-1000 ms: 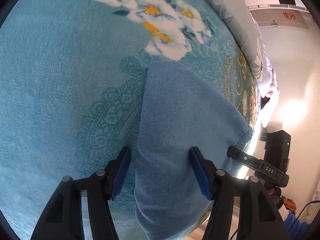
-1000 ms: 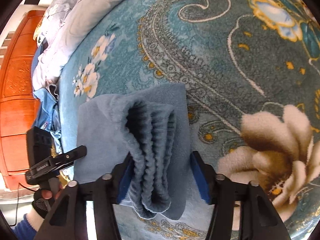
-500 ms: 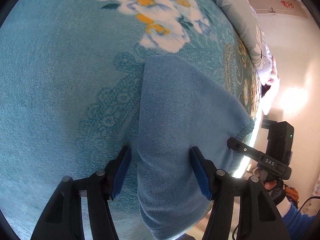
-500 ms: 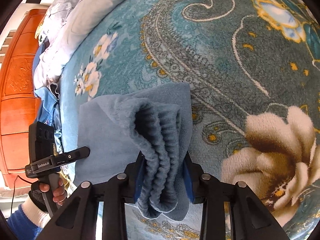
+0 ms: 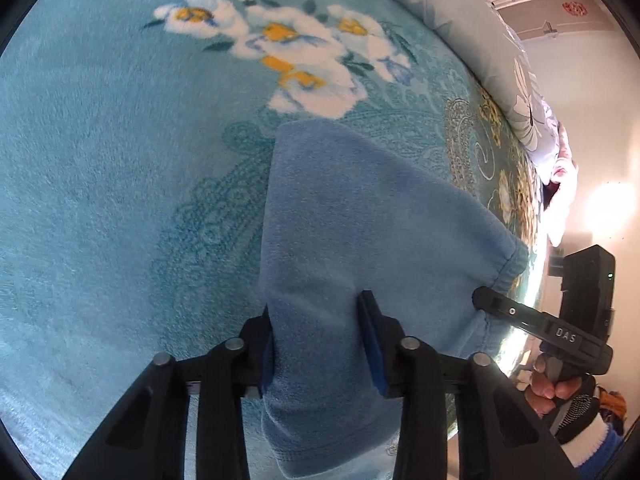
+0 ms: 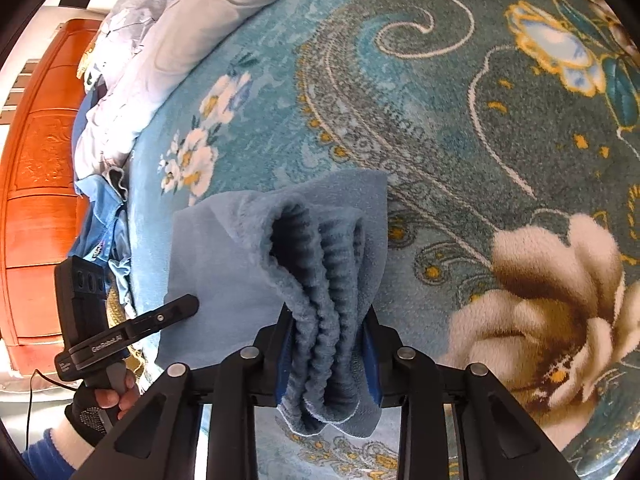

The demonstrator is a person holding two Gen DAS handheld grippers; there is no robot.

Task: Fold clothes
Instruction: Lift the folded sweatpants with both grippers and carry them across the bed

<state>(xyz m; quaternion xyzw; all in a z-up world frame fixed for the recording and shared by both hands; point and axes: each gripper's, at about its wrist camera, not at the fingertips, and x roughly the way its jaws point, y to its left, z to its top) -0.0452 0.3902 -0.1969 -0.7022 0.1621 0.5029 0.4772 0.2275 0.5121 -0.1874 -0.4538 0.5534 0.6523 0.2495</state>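
A folded blue fleece garment (image 5: 360,216) lies on a bed covered by a teal floral blanket (image 5: 100,140), near the bed's edge. Both grippers have it.

The left gripper (image 5: 318,336) comes down on one end of the garment. Its jaws have just been closing, and their blue pads now press the cloth from both sides, bunching it into a narrow ridge between them. From there the garment spreads out flat across the blanket toward the white and yellow flowers (image 5: 292,56).

The right gripper (image 6: 328,344) pinches the other end, where the ribbed, stretchy hem (image 6: 320,264) is gathered into several layers. Its jaws have also just been closing and now squeeze that stack, which hangs a little below them and gapes open above them. In this view the rest of the garment (image 6: 224,264) lies flat to the left on the blanket (image 6: 440,80).

Each camera sees the other gripper at the far side of the garment: the right one (image 5: 480,296) with its tip at the cloth's edge and a hand (image 5: 556,388) around its handle, the left one (image 6: 192,304) likewise with a gloved hand (image 6: 108,396). A pale quilt (image 6: 172,40) is heaped along the far side of the bed, and an orange wooden cabinet (image 6: 36,200) stands beyond it.
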